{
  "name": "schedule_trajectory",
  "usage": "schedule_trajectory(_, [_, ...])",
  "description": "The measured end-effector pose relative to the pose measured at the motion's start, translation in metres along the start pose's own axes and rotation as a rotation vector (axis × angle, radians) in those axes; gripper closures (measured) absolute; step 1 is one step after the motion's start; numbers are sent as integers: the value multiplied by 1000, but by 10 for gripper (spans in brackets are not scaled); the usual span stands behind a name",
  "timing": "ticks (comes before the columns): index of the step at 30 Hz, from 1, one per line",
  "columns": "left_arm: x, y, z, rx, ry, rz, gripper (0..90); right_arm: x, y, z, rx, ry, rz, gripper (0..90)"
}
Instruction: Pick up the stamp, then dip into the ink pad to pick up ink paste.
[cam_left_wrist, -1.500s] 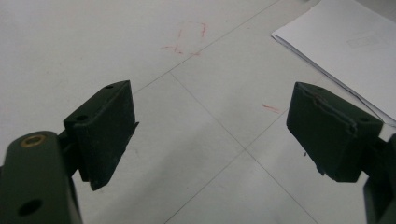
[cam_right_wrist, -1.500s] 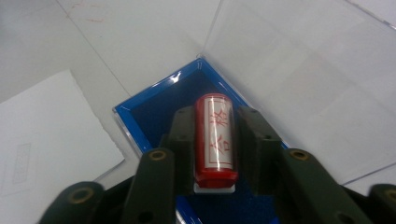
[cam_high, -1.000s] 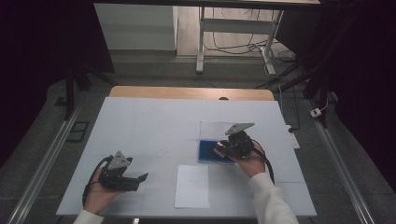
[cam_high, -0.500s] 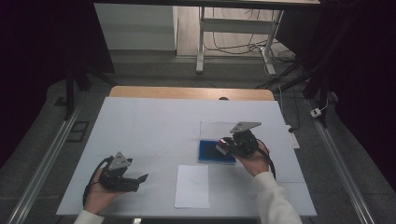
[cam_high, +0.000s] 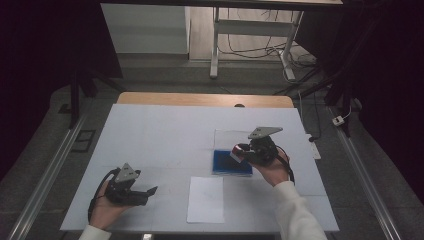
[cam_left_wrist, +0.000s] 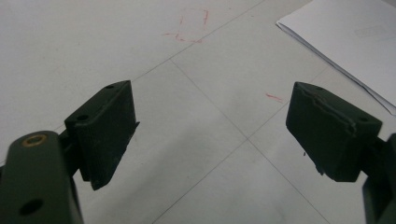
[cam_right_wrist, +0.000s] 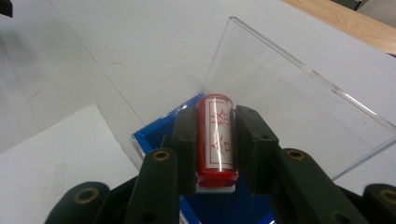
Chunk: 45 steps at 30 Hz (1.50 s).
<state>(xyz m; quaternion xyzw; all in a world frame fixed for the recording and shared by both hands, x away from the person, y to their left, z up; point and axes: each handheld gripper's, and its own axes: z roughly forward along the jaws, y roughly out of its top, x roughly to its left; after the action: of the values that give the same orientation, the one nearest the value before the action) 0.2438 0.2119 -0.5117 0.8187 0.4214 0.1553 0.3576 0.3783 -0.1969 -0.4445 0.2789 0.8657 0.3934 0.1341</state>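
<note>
Upright clear lid (cam_right_wrist: 299, 93) blocks behind right claw (cam_right_wrist: 215, 140); leftward seemingly free.

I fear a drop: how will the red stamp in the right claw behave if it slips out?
The stamp looks like a smooth, glossy cylinder, so it is probably slippery between the right claw jaws. Being round, it would likely roll on the table. It seems rigid and small, probably light, and unlikely to bend.

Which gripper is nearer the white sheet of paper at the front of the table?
Left, narrowly. The left gripper lies open just left of the paper, jaws pointing at it. The right gripper is beyond its far edge, over the blue ink pad, shut on the red stamp.
</note>
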Motion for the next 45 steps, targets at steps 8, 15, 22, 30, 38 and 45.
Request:
schedule_trajectory(8, [0,0,0,-3,0,9,159,4,5,-1,1,-1,-15,698])
schedule_trajectory(15, [1,0,0,-4,-1,9,160,4,9,4,21,-8,-9,698])
schedule_trajectory(22, [0,0,-1,-3,1,13,160,11,11,13,69,-28,-45,697])
schedule_trajectory(30, [0,0,0,1,3,13,161,10,7,22,93,-36,-30,698])
schedule_trajectory(38, [-1,-1,-1,3,4,19,161,11,0,31,114,-41,-34,697])
schedule_trajectory(45, [0,-1,0,5,6,17,162,10,-4,35,132,-49,-35,698])
